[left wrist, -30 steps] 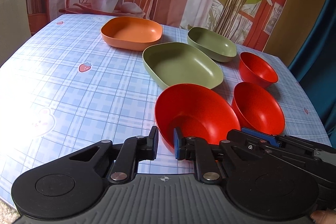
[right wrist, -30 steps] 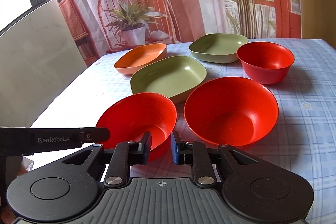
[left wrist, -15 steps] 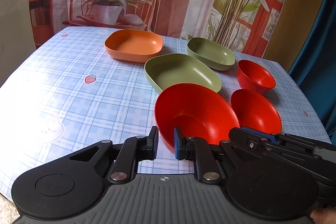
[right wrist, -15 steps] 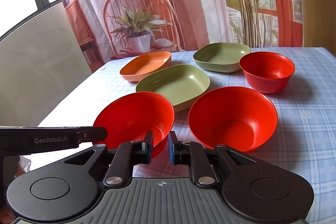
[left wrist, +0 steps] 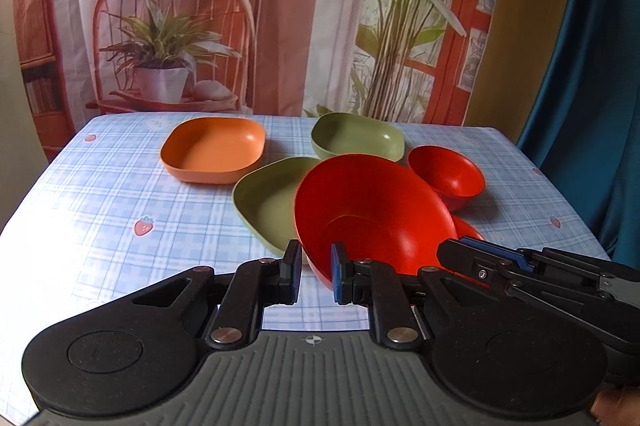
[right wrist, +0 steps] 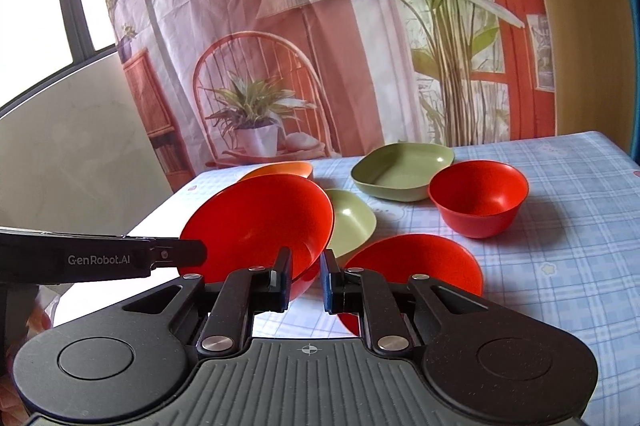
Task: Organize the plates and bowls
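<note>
Both grippers hold one large red bowl (left wrist: 372,210) (right wrist: 256,222), which hangs tilted above the table. My left gripper (left wrist: 316,276) is shut on its near rim and shows as a black arm (right wrist: 196,252) in the right wrist view. My right gripper (right wrist: 305,280) is shut on the opposite rim and reaches in from the right (left wrist: 456,254) in the left wrist view. A second wide red bowl (right wrist: 416,262) rests on the table below, mostly hidden (left wrist: 466,230) behind the lifted one. A deeper red bowl (right wrist: 478,196) (left wrist: 446,174) stands further back.
A green plate (left wrist: 268,210) (right wrist: 352,222) lies just beyond the lifted bowl. Near the far edge of the checked tablecloth (left wrist: 100,206) sit a second green dish (left wrist: 356,136) (right wrist: 400,170) and an orange plate (left wrist: 214,150) (right wrist: 280,168). A printed curtain hangs behind.
Both grippers have risen together with the large red bowl, lifting it off the table. The other wide red bowl stayed down and now sits lower and partly covered.
</note>
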The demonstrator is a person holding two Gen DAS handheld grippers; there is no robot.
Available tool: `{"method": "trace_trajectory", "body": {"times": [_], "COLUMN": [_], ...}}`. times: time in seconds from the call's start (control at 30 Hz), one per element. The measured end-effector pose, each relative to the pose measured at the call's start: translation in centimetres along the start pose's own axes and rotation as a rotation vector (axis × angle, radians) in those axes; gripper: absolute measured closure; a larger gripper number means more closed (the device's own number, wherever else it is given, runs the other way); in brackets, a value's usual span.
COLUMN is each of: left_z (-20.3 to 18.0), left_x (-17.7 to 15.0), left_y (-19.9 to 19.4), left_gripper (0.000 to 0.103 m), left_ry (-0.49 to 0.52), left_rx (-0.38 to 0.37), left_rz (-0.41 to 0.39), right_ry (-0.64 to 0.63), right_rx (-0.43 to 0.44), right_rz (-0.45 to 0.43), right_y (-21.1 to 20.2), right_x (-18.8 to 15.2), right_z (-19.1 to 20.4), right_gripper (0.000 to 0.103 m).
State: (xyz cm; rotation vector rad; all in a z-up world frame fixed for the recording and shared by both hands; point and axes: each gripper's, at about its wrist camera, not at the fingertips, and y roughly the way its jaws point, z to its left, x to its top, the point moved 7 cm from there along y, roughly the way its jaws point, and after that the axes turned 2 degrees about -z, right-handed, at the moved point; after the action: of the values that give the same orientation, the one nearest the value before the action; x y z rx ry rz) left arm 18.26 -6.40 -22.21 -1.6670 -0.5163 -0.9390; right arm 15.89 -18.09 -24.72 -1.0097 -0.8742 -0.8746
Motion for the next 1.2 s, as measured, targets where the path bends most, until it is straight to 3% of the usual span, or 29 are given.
{"method": "trace_trajectory", "body": {"times": [0.4, 0.67, 1.2], "left_z": [-5.6, -6.4, -6.8], "left_x": [0.4, -1.2, -1.6], "left_y": [5.0, 7.1, 8.1], "left_gripper": [0.086, 0.085, 0.083], "left_ry": [0.091, 0.129, 0.153], "left_rx": [-0.118, -0.110, -0.096], "left_rz": [0.105, 0.185, 0.226], "right_ry": [0.114, 0.144, 0.175], "right_rx": [-0.151, -0.176, -0.187], "right_rz": [-0.002, 0.033, 0.066], "right_y": [-0.8, -0.4, 0.4], "right_x": [-0.3, -1.5, -2.5], "right_z": [-6.8, -8.6, -9.9], "right_gripper": [0.089, 0.089, 0.087]}}
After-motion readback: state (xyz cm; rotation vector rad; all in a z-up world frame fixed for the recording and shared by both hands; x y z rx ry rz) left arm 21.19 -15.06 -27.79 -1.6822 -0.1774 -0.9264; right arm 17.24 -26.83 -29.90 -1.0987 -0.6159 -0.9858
